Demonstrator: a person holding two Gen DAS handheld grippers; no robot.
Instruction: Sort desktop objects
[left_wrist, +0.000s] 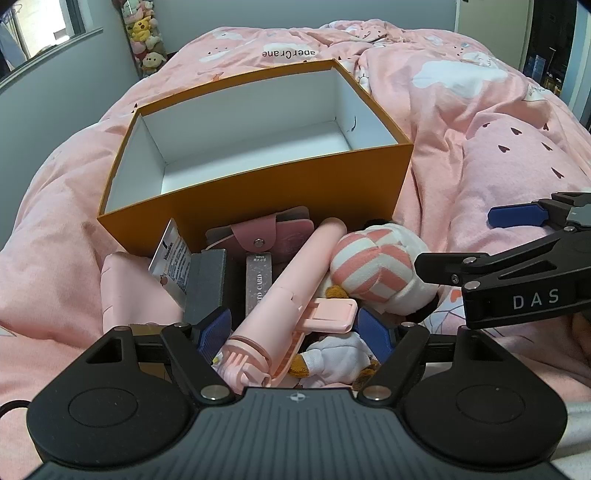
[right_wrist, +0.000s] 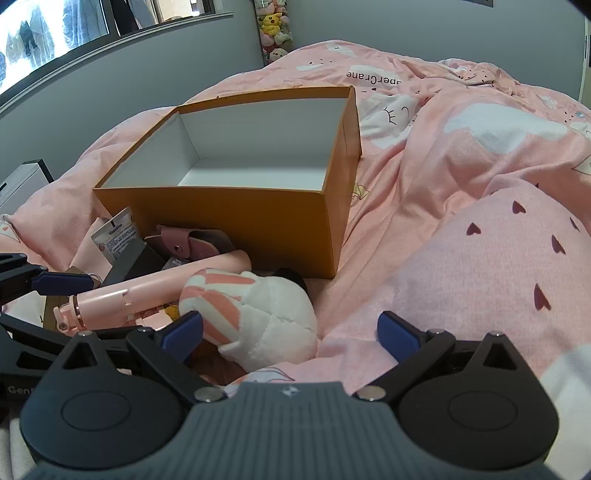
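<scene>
An orange box (left_wrist: 258, 199) with white inner walls stands open on a bed with a pink quilt (left_wrist: 480, 122), in the middle of the left wrist view. Nothing lies inside it. Against its near wall, at the lower centre of the frame, is a pile of small things: a pink stick (left_wrist: 288, 284) lying diagonal, a plush toy (left_wrist: 373, 269) with a pink and white striped cap just to the right of it, a pink pouch (left_wrist: 273, 232) with a snap button leaning on the box wall, a tube (left_wrist: 173, 258) with small print on the left, and a grey block (left_wrist: 207, 280) beside that tube.

The left claw (left_wrist: 293, 330) stands wide open at the bottom of the frame. The lower end of the stick and part of the toy are between its blue pads, but the pads do not press on them.

In the right wrist view, the right claw (right_wrist: 290, 334) is also wide open and holds nothing. Its left pad (right_wrist: 183, 334) is just beside the toy, whether touching I cannot tell; the right one is over the quilt. The box is at the upper centre there.
</scene>
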